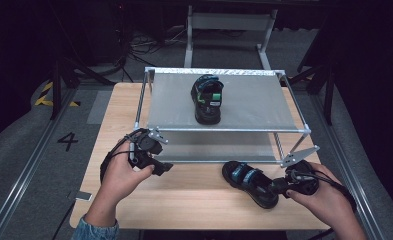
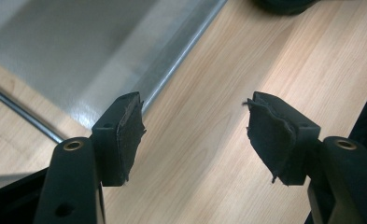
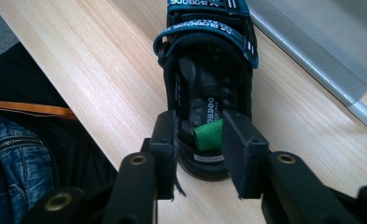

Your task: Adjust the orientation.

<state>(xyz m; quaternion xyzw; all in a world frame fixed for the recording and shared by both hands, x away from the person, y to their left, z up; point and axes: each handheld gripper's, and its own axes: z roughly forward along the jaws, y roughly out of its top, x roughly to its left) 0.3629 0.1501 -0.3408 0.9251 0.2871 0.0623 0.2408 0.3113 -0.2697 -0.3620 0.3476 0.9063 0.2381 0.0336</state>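
Observation:
A black sandal with teal straps (image 1: pixel 248 181) lies on the wooden table (image 1: pixel 184 192) in front of a metal rack. My right gripper (image 1: pixel 278 188) is shut on its heel. In the right gripper view the jaws of that gripper (image 3: pixel 200 136) clamp the heel strap with its green pull tab (image 3: pixel 208 135), and the sandal (image 3: pixel 204 70) points away. A matching sandal (image 1: pixel 207 98) sits on the rack's top shelf (image 1: pixel 256 107). My left gripper (image 1: pixel 165 167) hovers open over the table by the lower shelf (image 1: pixel 219 148); nothing is between the jaws of the left gripper (image 2: pixel 193 126).
The two-shelf rack fills the back half of the table. Its lower shelf edge (image 2: pixel 172 60) runs just beyond my left gripper. Bare wood (image 2: pixel 228 84) lies between the two hands. A denim sleeve (image 3: pixel 13 154) shows at the table's near edge. Cables and frame legs stand on the floor behind.

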